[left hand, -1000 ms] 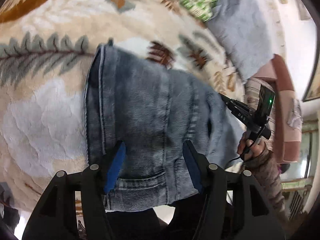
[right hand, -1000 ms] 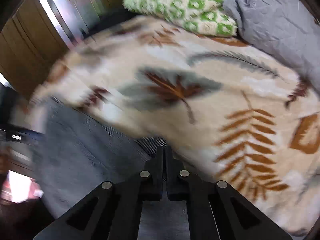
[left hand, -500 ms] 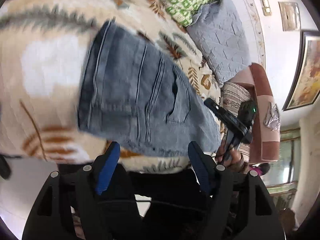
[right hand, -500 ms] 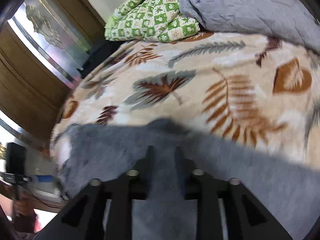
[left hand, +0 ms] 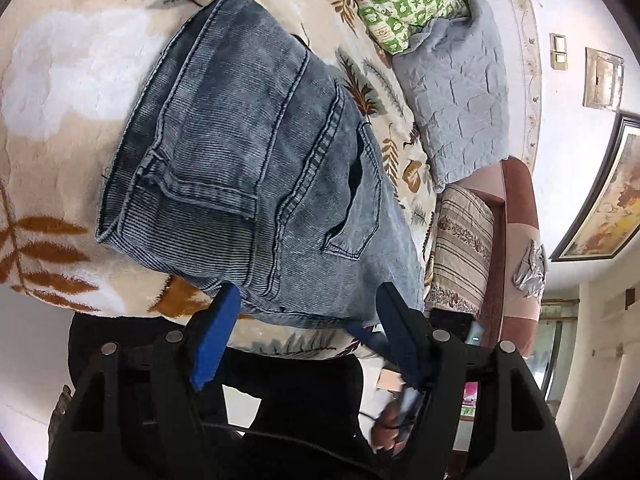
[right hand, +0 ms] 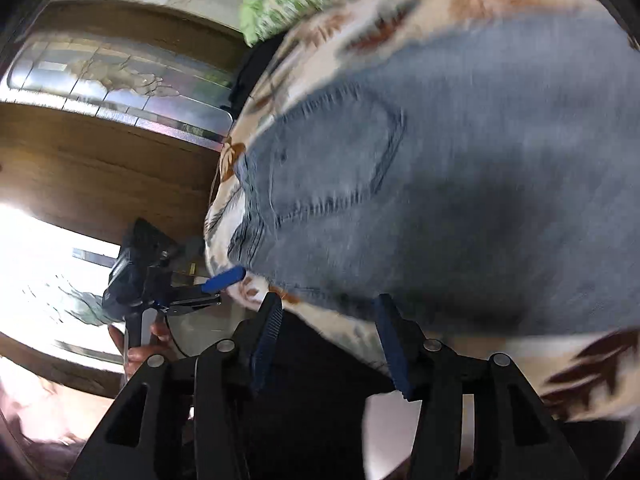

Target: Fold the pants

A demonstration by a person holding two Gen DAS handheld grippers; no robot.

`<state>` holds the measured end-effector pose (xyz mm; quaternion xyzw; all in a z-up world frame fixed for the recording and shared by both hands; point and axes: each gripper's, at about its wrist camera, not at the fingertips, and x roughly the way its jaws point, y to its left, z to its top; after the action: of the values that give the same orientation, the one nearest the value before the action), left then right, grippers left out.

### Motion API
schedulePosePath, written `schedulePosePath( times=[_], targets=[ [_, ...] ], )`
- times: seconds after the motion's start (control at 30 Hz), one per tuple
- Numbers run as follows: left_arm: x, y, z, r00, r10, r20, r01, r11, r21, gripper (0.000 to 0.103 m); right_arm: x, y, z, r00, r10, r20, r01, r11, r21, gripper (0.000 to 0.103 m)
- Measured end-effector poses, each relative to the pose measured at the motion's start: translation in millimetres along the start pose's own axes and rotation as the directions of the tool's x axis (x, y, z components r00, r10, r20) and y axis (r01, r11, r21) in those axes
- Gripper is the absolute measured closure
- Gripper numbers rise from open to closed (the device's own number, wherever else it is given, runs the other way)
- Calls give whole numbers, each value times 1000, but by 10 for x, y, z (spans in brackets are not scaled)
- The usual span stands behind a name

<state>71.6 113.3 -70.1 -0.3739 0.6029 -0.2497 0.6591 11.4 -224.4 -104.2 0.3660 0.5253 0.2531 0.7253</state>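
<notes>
Pants [left hand: 256, 168] sit folded compact on the bed [left hand: 72, 64]; your left hand-held gripper [left hand: 308, 320] gapes empty, right hand-held gripper [right hand: 328, 340] just opening, nothing between its jaws — looks nearly done.

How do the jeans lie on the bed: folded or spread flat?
Folded: the jeans lie as a compact stack, hems laid over the seat.

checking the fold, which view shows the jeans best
Left wrist view: the folded jeans lie sharp and whole on the leaf-print blanket. Right wrist view shows them blurred, only the pocket end.
</notes>
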Motion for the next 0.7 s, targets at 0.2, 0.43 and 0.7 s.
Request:
schedulePosePath(
  times=[0.2,0.43,0.7],
  targets=[
    [154,61,86,999,51,-15,-52,998,-31,33,190,-135,-4,998,51,43,-56,989,136,52],
    [196,80,104,997,71,-12,-71,996,-49,34,156,-273,-92,984,126,129,-155,956,250,53],
    [230,109,71,995,101,-3,-101,994,-44,35,68,-317,-111,969,173,175,-216,938,272,53]
  ],
)
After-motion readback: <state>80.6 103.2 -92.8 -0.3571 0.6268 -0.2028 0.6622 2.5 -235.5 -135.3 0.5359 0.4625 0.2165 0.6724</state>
